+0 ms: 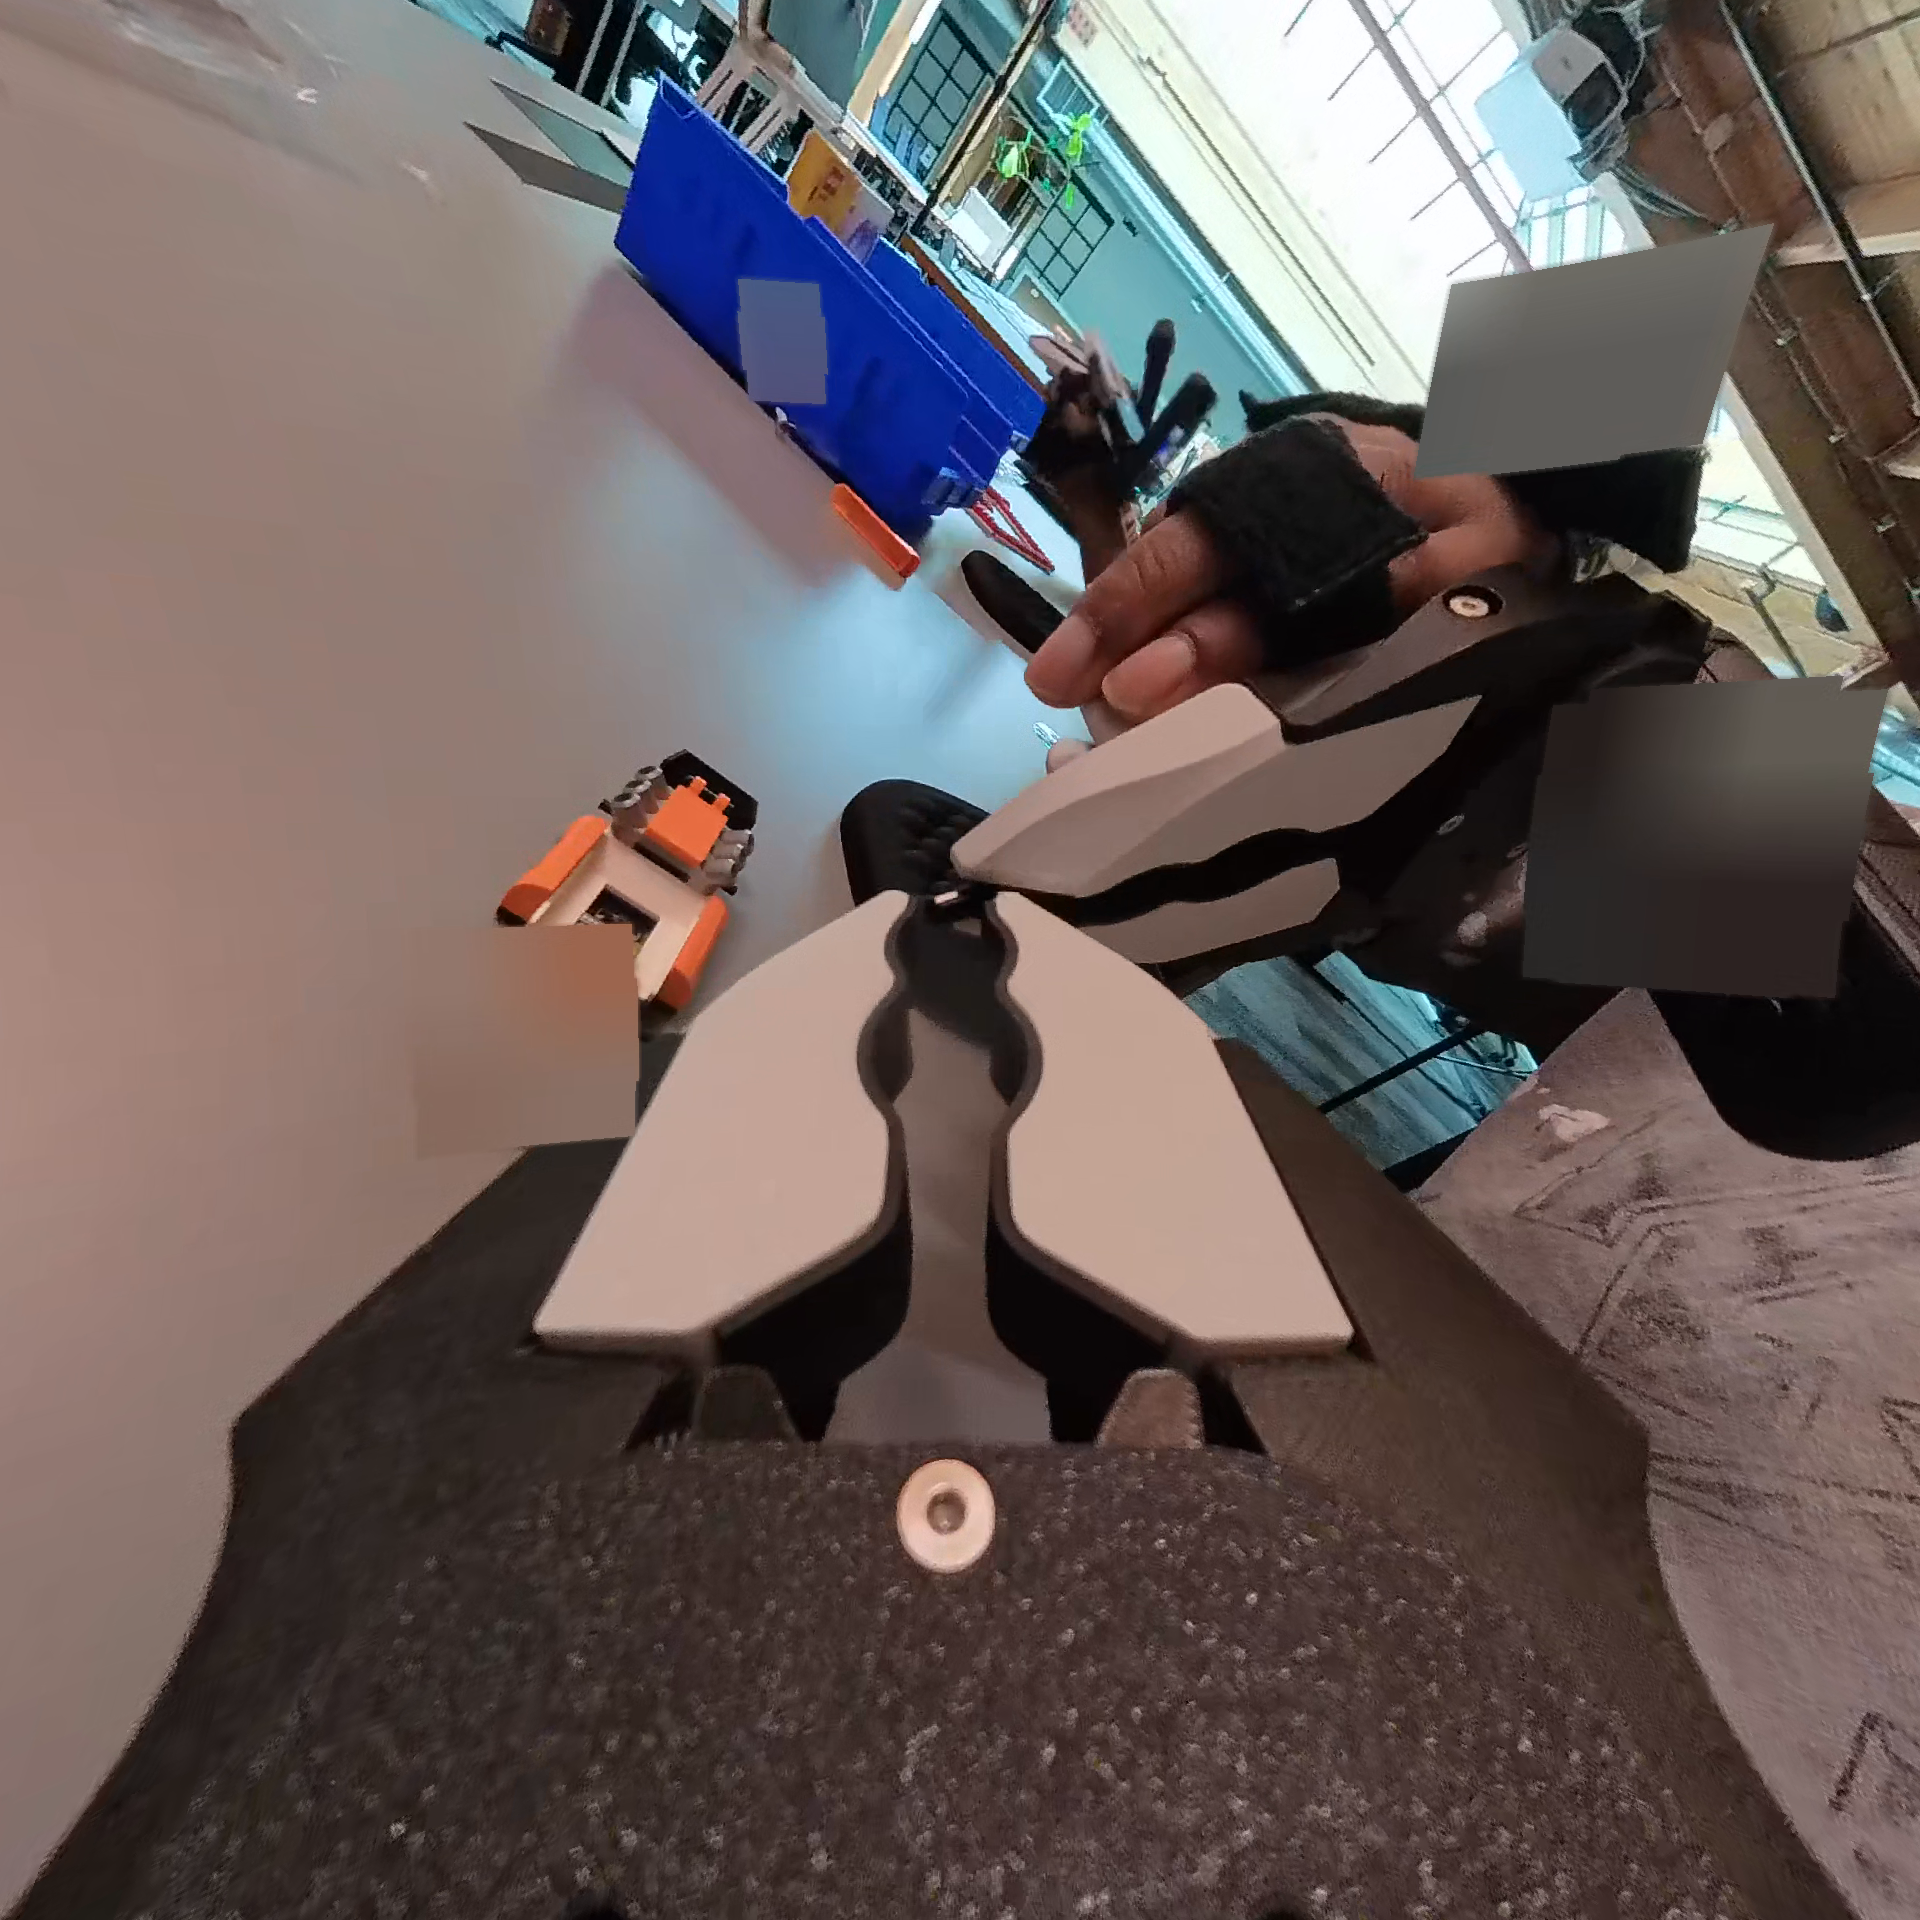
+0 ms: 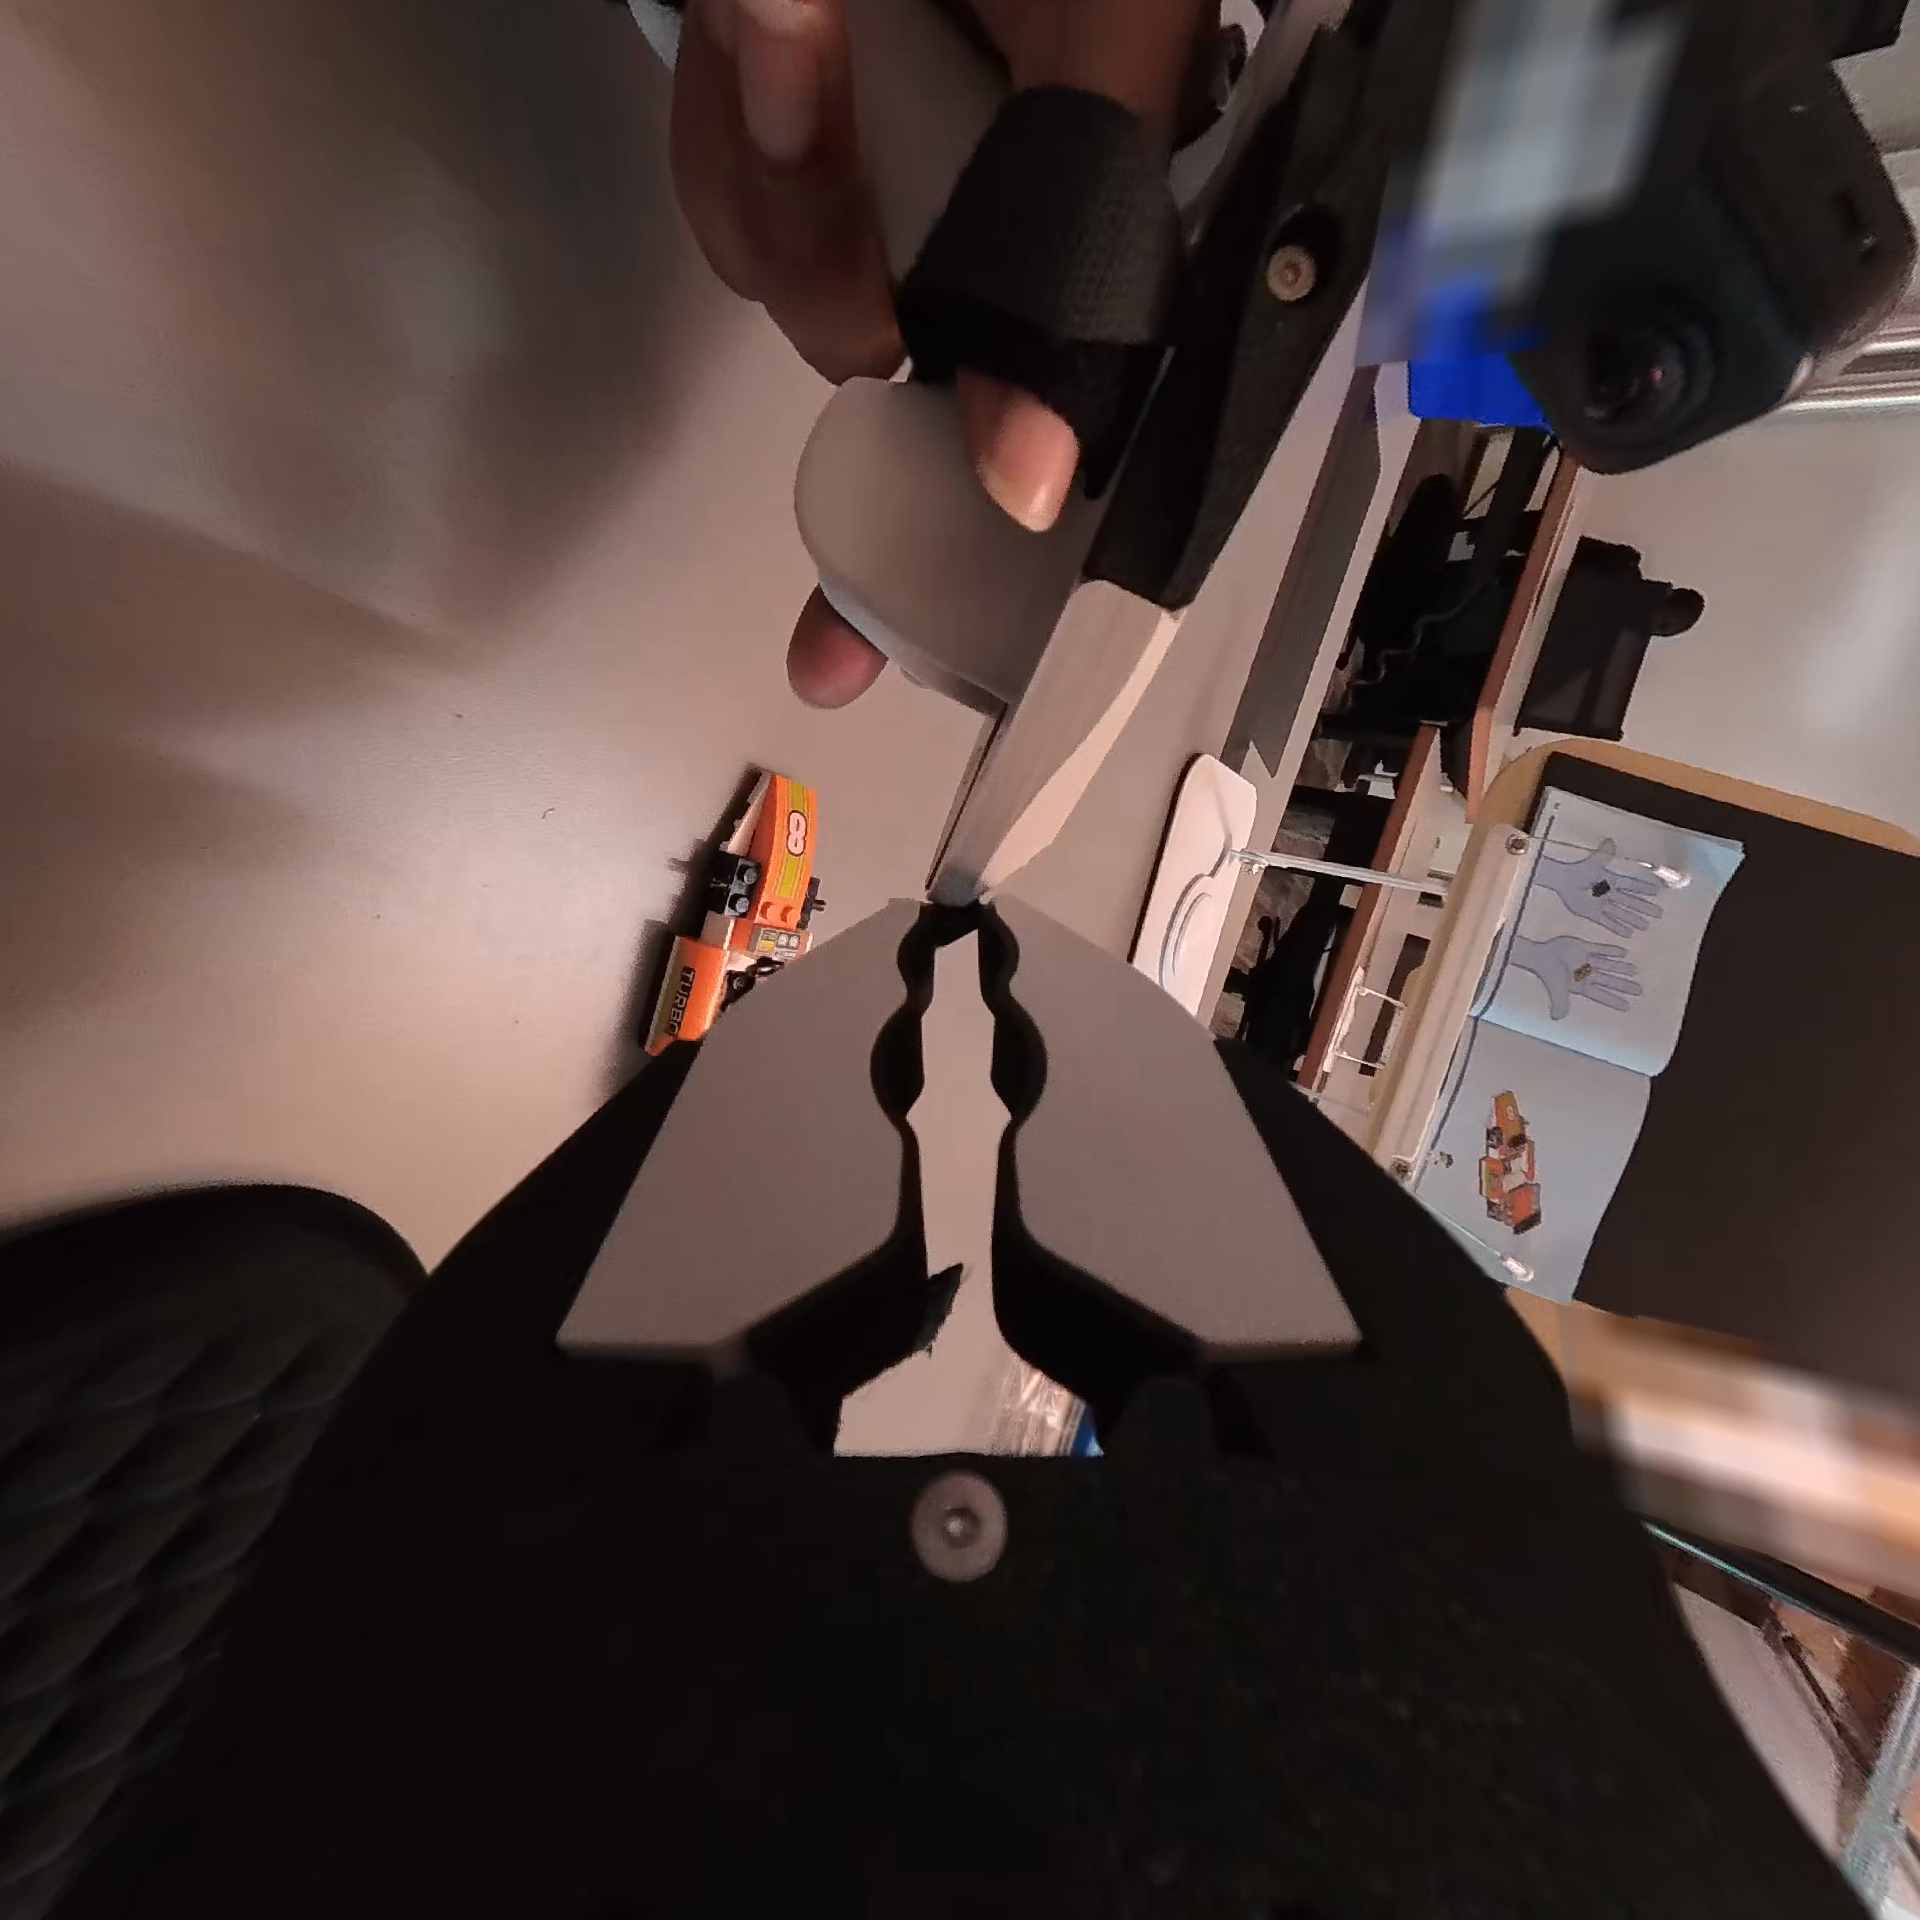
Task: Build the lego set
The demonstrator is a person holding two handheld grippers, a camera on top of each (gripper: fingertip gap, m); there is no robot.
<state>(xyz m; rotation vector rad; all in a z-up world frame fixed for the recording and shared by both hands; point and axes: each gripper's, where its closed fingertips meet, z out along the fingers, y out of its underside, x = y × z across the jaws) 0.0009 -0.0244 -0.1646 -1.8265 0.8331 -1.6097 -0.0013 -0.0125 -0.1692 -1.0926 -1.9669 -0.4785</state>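
Observation:
The partly built orange, white and black lego car (image 1: 634, 883) lies on the pale table, to the left beyond my fingertips; it also shows in the right wrist view (image 2: 743, 914). My left gripper (image 1: 950, 902) is shut on a small dark lego piece (image 1: 948, 898), held above the table. My right gripper (image 2: 951, 912) is shut too, and its tips meet a small grey piece (image 2: 956, 888). The two grippers touch tip to tip. The right gripper (image 1: 961, 864) comes in from the right in the left wrist view, and the left gripper (image 2: 961, 878) comes in from above in the right wrist view.
A blue bin (image 1: 790, 343) stands at the far side of the table, with a loose orange piece (image 1: 875, 545) beside it. An open instruction booklet (image 2: 1558, 1039) lies at the right, next to a white tray (image 2: 1195, 883). A person's hands hold both grippers. The tips of both grippers are at nearly the same place.

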